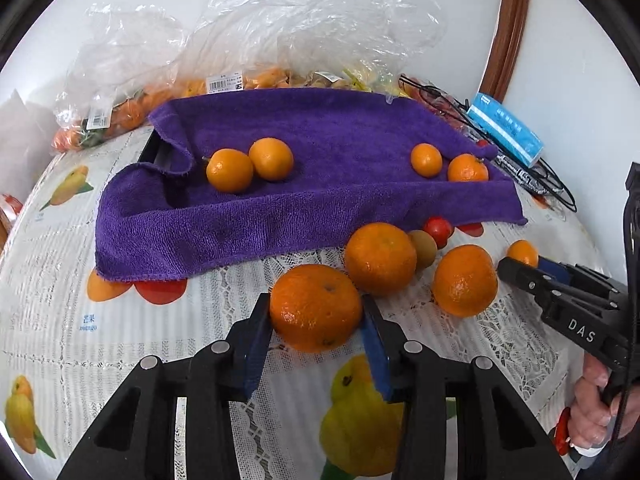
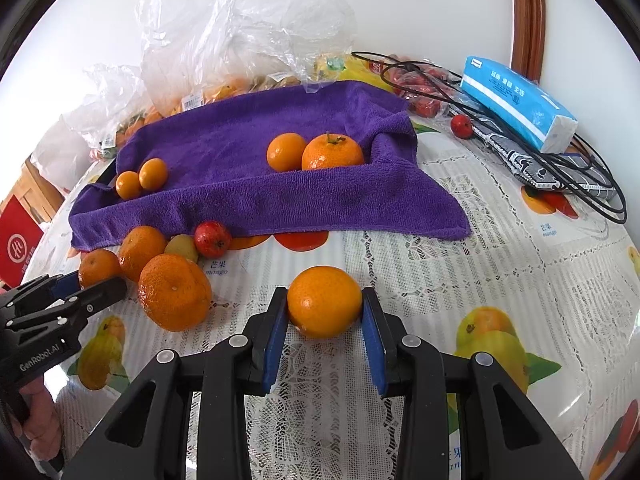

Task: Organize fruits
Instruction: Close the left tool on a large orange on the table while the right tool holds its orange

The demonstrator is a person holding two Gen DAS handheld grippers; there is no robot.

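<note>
Two glossy, dimpled orange mandarins (image 1: 316,307) (image 2: 324,301)

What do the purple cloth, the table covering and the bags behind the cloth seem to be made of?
Purple cloth: looks like terry or microfibre, matte, with a looped, fuzzy pile and soft folds.
Table covering: seemingly white lace under or printed on glossy clear vinyl; openwork pattern, fruit prints and glare patches show. Which of the two, I cannot tell.
Bags: thin clear plastic film, crinkled and shiny, with fruit visible through them.
</note>
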